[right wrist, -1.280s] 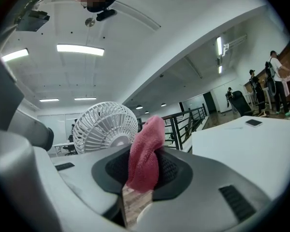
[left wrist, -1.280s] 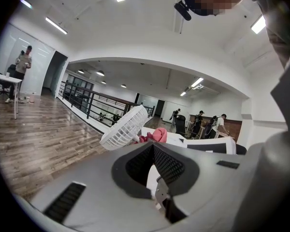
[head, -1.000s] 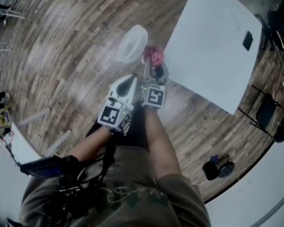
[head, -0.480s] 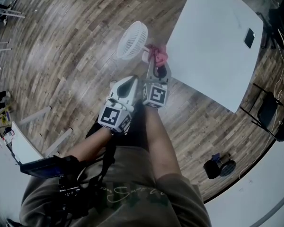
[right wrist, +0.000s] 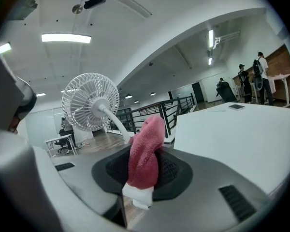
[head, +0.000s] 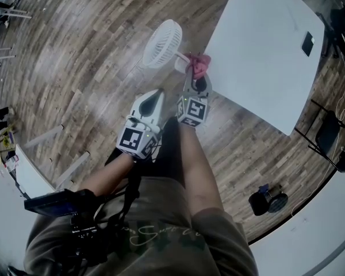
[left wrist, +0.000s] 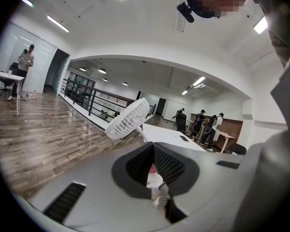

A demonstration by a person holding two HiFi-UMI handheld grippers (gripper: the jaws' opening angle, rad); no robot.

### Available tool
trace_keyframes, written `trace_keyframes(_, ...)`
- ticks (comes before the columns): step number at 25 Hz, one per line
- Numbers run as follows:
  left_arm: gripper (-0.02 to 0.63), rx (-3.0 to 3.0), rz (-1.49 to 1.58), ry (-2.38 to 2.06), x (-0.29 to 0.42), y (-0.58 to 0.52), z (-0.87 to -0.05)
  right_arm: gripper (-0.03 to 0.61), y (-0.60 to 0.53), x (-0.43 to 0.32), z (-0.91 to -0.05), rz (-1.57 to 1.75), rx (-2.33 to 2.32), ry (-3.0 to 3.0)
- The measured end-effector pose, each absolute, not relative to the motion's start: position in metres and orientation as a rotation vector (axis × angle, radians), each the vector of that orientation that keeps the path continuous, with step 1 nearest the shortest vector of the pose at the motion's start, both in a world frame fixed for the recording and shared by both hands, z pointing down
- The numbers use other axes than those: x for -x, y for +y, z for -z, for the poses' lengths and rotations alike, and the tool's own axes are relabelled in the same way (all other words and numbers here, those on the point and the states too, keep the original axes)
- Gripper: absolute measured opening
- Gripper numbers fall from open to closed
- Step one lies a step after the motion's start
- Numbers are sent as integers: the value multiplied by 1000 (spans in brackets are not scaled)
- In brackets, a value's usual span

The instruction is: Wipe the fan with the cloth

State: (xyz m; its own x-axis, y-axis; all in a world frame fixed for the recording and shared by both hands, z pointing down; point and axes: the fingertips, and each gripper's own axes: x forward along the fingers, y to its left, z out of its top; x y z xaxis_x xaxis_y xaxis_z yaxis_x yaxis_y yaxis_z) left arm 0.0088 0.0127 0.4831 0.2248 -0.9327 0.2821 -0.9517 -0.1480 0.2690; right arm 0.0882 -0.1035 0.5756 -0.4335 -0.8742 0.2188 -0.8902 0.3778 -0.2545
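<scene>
White table (head: 259,56) stands on wood-plank floor (head: 75,68); small dark phone (head: 307,43) lies flat near its far corner. Black chair (head: 329,138) just beside table's right edge; black round object (head: 267,202) on floor, well apart.

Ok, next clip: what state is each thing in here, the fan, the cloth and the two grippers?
fan: standing at the corner of the table, head tilted on its stalk, cloth not on its grille.
cloth: red, bunched up, pinched between jaws.
right gripper: shut on the cloth, pointed toward the fan.
left gripper: shut, holding nothing.
</scene>
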Motion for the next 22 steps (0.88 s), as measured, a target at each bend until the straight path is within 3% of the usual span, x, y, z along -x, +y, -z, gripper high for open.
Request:
trace_keyframes(14, 18, -2094, -109, -1747, -1, 22, -496, 109, -102, -85, -616, -520, -1535, -2531)
trace_keyframes(22, 18, -2150, -17, -1792, 10, 11, -457, 107, -108, -109, -504, -512, -1656, -2672)
